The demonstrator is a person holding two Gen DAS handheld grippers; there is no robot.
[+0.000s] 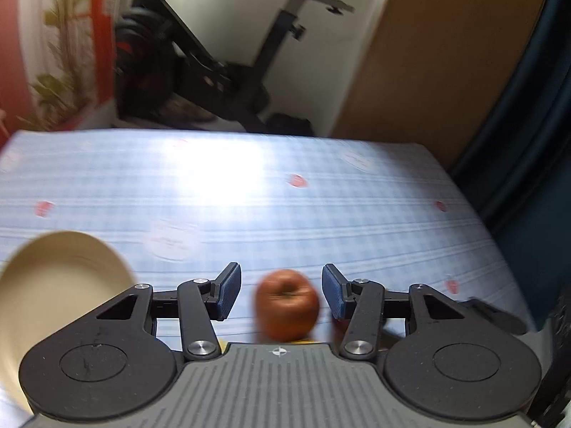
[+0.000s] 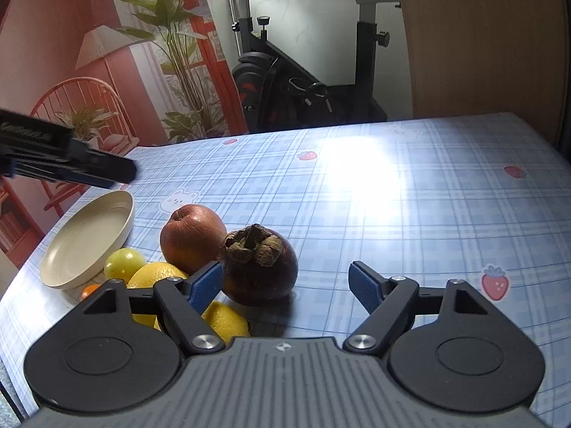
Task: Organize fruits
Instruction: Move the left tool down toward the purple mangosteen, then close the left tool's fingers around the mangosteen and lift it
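A red apple [image 1: 287,305] lies on the checked tablecloth, between the spread fingers of my open left gripper [image 1: 282,294]; the pads stand clear of it. The cream plate [image 1: 60,285] lies empty to its left. In the right wrist view the apple [image 2: 192,237] sits beside a dark mangosteen [image 2: 258,267], two yellow lemons [image 2: 155,276] [image 2: 225,321], a green-yellow fruit [image 2: 125,264] and a small orange fruit [image 2: 89,289], with the plate [image 2: 89,239] at the left. My right gripper [image 2: 287,289] is open and empty, its left finger next to the mangosteen. The left gripper's body [image 2: 67,160] shows above the plate.
The blue checked tablecloth [image 2: 392,214] covers the table, whose far edge and right edge are in view. An exercise bike [image 2: 303,89] stands behind the table, a wooden panel [image 2: 481,42] at the right, and a painted wall with plants at the left.
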